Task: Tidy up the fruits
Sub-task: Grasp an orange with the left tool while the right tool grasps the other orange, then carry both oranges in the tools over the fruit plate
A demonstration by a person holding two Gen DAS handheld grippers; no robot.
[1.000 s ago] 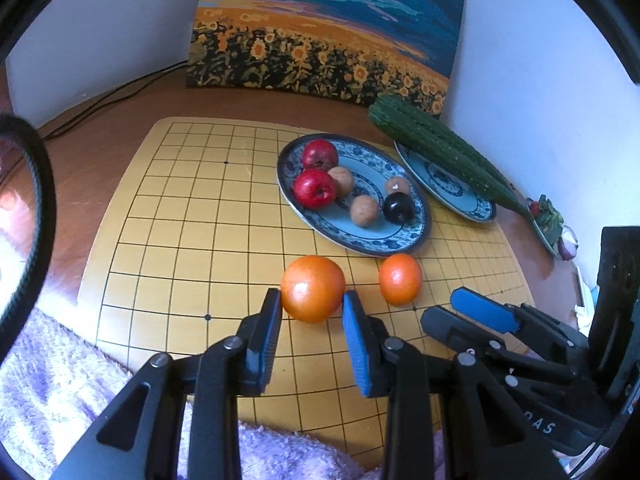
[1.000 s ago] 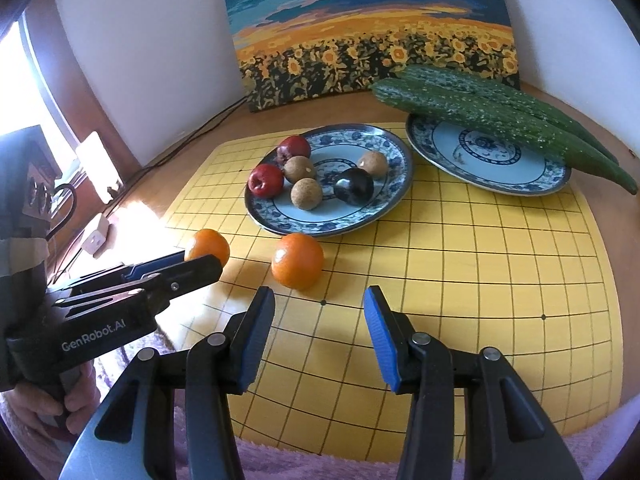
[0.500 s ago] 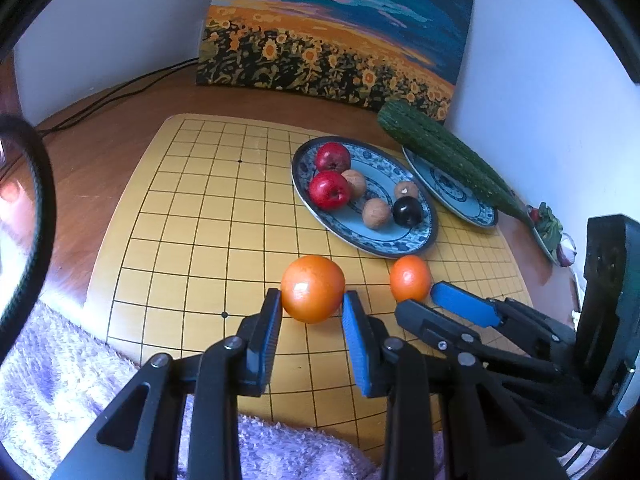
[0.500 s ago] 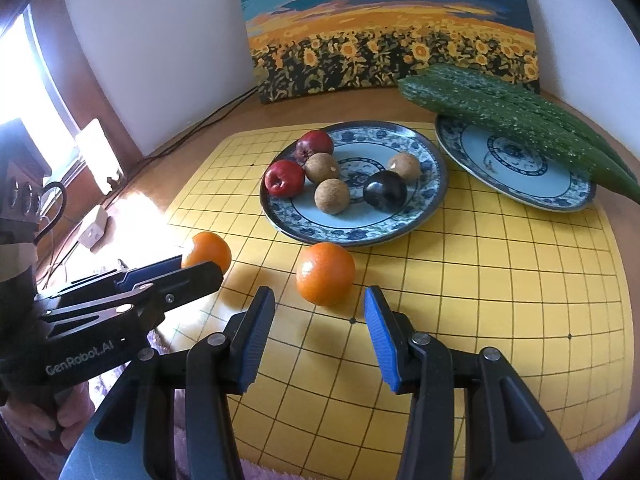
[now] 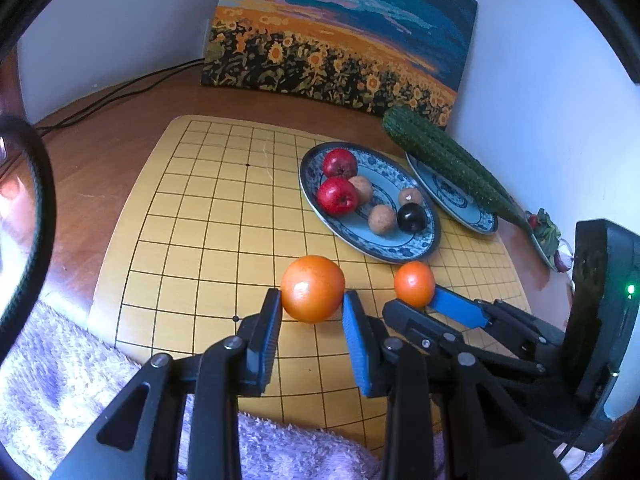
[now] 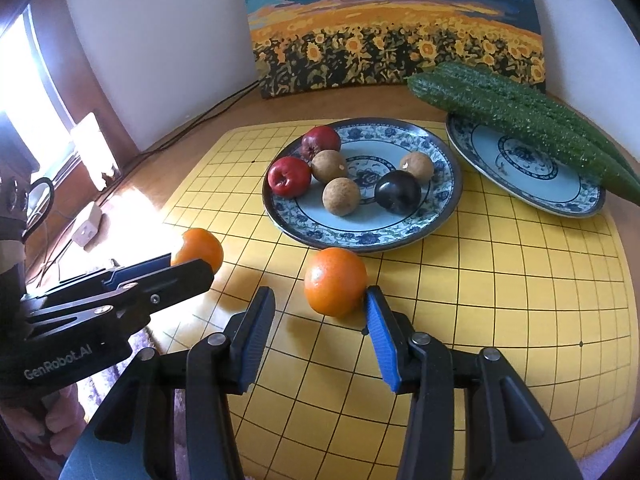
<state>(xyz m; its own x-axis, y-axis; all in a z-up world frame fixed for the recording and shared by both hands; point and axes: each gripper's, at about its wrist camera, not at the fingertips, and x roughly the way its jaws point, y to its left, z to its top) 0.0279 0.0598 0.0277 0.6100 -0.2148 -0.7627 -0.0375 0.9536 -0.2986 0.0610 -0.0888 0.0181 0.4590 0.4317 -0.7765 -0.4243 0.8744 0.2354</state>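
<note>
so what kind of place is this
Probably a room in a home: a sunflower painting leans on the wall, patterned plates of fruit sit on a wooden table, cables trail behind.

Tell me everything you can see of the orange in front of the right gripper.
The orange is round, glossy and deep orange, with a small stem dimple on its upper left. It sits on the yellow grid board, just in front of the fruit plate's near rim, apart from it. The right gripper is open around its near side: the right blue pad looks to be at its skin, the left pad stands clear. It is not lifted.
</note>
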